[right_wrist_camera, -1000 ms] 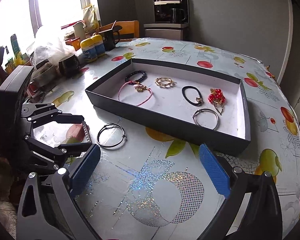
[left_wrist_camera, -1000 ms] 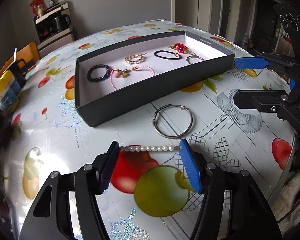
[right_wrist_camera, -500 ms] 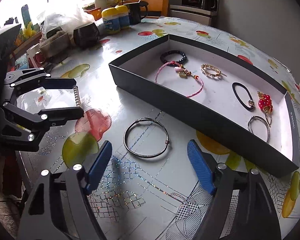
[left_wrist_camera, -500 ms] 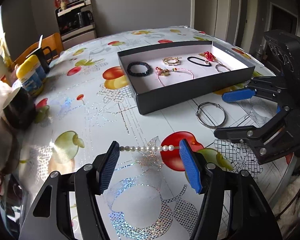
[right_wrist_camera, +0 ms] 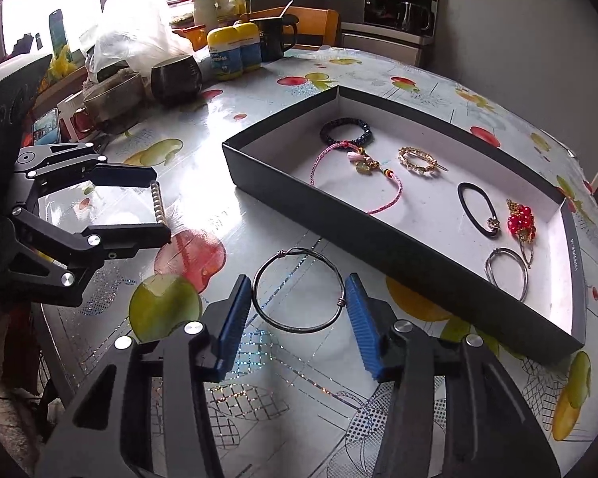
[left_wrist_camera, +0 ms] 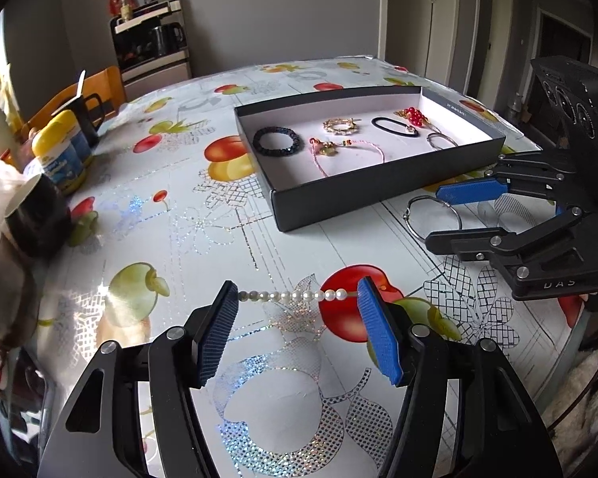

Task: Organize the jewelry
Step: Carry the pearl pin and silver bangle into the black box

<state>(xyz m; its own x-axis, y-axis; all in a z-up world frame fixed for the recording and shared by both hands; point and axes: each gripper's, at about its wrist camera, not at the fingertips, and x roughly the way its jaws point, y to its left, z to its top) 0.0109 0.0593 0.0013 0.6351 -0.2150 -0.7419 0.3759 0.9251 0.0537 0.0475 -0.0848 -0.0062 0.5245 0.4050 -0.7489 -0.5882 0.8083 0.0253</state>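
Note:
My left gripper (left_wrist_camera: 293, 298) is shut on a white pearl bracelet (left_wrist_camera: 291, 295), stretched straight between its blue pads above the table; it also shows in the right wrist view (right_wrist_camera: 157, 203). My right gripper (right_wrist_camera: 299, 302) is open, its pads on either side of a thin silver bangle (right_wrist_camera: 299, 290) that lies on the table in front of the box; the bangle also shows in the left wrist view (left_wrist_camera: 432, 217). The dark box (left_wrist_camera: 378, 189) holds a black bead bracelet (left_wrist_camera: 277, 141), a pink cord bracelet (left_wrist_camera: 351, 151), a gold piece (left_wrist_camera: 341, 125), a black band (left_wrist_camera: 394, 126), red beads (left_wrist_camera: 414, 115) and a silver ring (left_wrist_camera: 440, 140).
The table wears a glossy fruit-print cloth (left_wrist_camera: 171, 239). Mugs (left_wrist_camera: 36, 215), yellow-capped bottles (left_wrist_camera: 59, 155) and a plastic bag (right_wrist_camera: 135, 36) crowd the left side. A wooden chair (left_wrist_camera: 99, 87) and a coffee machine (left_wrist_camera: 151, 44) stand beyond the table.
My right gripper has moved down and forward so its pads now flank the silver bangle. My left gripper has swung left with the pearl bracelet still stretched in it.

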